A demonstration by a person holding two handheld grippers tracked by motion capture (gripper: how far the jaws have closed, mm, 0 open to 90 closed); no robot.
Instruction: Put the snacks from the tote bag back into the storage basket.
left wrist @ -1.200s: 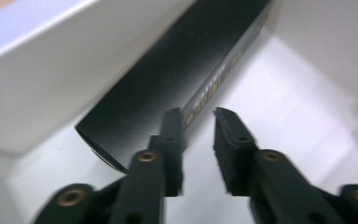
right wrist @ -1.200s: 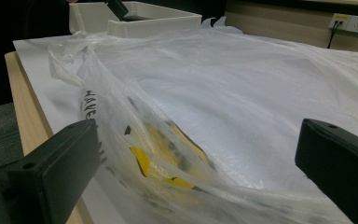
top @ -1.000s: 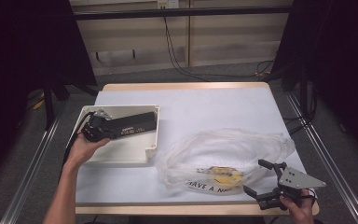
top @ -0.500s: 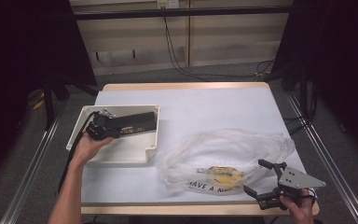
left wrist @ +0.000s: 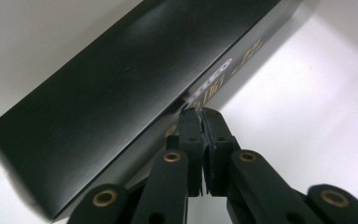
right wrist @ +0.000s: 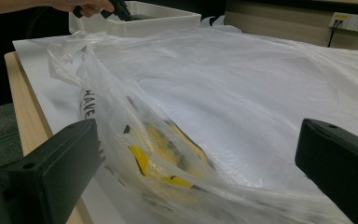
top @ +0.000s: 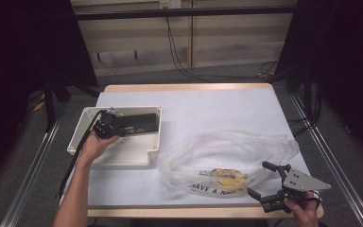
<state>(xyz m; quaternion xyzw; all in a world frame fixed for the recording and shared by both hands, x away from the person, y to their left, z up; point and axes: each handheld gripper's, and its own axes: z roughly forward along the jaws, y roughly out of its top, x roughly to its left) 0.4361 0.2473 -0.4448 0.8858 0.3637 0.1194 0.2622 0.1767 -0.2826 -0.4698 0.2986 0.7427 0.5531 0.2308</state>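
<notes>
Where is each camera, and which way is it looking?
High view: above the table's near side, looking forward and down at the tray, box, bag; both forearms show.
Left gripper view: on the left gripper, facing the box; jaws shut.
Right gripper view: on the right gripper, facing the bag; jaws open.
Shared: bag, box.

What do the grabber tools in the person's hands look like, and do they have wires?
Both are black two-jaw tools. The left gripper has jointed black links with brass-coloured rivets and trails a black cable. The right gripper carries a grey three-cornered plate with small dark holes; its jaws are blocky and matte. Both forearms are bare, with no sleeves showing.
</notes>
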